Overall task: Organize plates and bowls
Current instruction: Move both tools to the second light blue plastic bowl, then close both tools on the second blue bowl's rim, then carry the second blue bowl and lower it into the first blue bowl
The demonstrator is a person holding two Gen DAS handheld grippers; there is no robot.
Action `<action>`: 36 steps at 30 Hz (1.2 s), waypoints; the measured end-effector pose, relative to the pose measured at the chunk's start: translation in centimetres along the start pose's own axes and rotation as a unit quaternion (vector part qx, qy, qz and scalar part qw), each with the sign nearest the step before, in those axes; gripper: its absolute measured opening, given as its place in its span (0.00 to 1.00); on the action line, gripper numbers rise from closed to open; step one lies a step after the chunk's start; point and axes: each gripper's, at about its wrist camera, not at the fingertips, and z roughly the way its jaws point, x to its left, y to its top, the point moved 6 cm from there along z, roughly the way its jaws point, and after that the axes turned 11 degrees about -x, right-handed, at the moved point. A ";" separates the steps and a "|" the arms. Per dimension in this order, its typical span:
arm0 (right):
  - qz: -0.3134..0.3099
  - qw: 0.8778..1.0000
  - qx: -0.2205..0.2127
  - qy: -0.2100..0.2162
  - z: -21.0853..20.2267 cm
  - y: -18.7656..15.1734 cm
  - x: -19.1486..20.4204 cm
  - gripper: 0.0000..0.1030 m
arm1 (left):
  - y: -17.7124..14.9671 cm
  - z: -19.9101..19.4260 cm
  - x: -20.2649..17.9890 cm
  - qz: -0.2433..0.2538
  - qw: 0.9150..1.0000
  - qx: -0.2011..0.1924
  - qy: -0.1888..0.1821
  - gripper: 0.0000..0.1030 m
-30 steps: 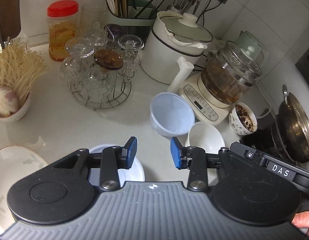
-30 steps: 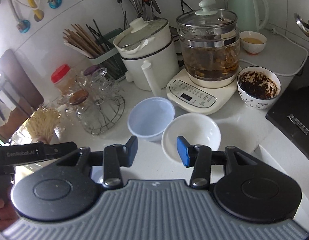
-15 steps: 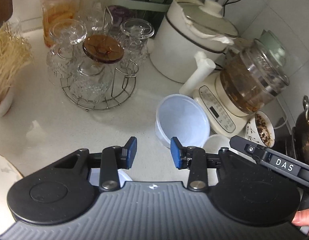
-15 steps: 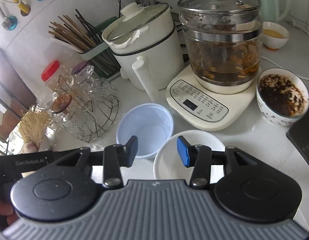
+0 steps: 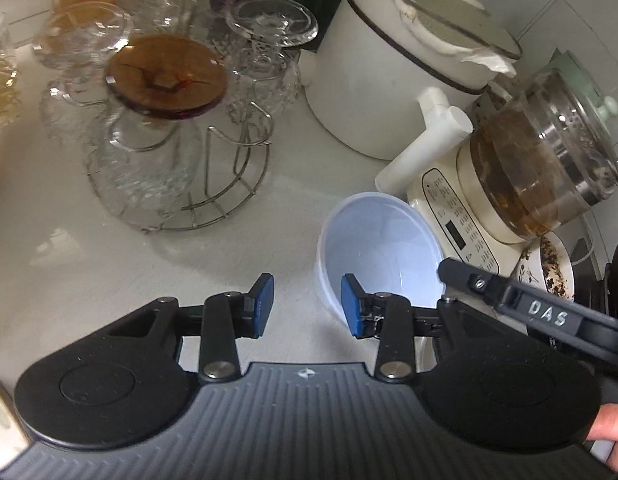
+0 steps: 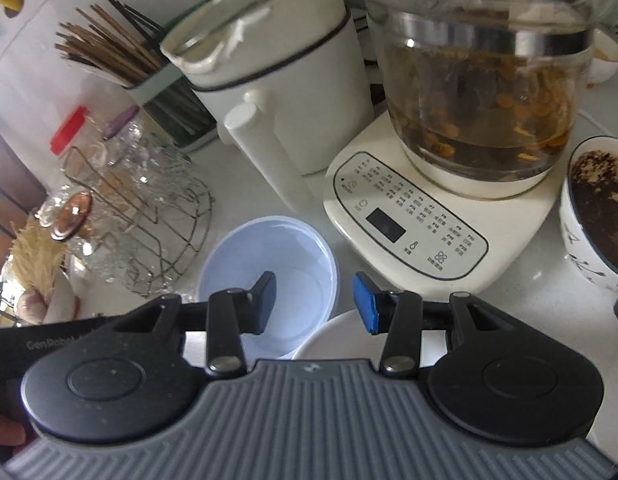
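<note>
Bowl (image 6: 269, 264) lies beneath right hand-held gripper's (image 6: 315, 304) spread fingers.

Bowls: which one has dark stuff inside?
The white patterned bowl at the far right, beside the glass kettle's base. The pale blue bowl looks empty, and the plain white bowl is mostly hidden.

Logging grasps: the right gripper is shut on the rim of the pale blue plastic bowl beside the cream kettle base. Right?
Not shut. The right wrist view shows the right gripper open, jaws straddling the rim of the pale blue plastic bowl, beside the cream kettle base.
</note>
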 end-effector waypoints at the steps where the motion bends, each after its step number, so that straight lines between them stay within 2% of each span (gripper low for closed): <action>1: 0.000 1.000 0.005 0.000 0.4 -0.1 -0.1 0.39 | 0.1 0.4 -0.1 0.001 1.000 0.002 -0.001 0.41; 4: -0.002 1.000 0.015 -0.003 1.4 -0.4 -0.3 0.38 | 0.2 1.6 -0.3 -0.006 1.000 0.010 -0.005 0.41; 11: -0.004 1.000 0.025 -0.005 2.8 -0.6 -0.9 0.26 | 0.0 3.1 -0.4 -0.010 1.000 0.021 -0.005 0.39; 14: -0.006 1.000 0.028 0.000 3.2 -0.5 -1.0 0.20 | 0.1 3.3 -0.3 -0.011 1.000 0.018 -0.002 0.25; 20: -0.010 0.999 0.030 0.008 3.4 -0.4 -0.6 0.14 | 0.1 3.5 -0.3 -0.018 1.000 0.019 -0.011 0.11; 29: -0.010 1.000 0.015 0.023 2.1 0.2 0.6 0.13 | 0.9 2.1 -0.6 -0.002 1.000 0.008 -0.002 0.11; 36: -0.009 0.999 0.008 0.035 0.4 0.6 1.5 0.13 | 1.3 -0.5 -1.0 0.001 1.000 -0.003 0.003 0.11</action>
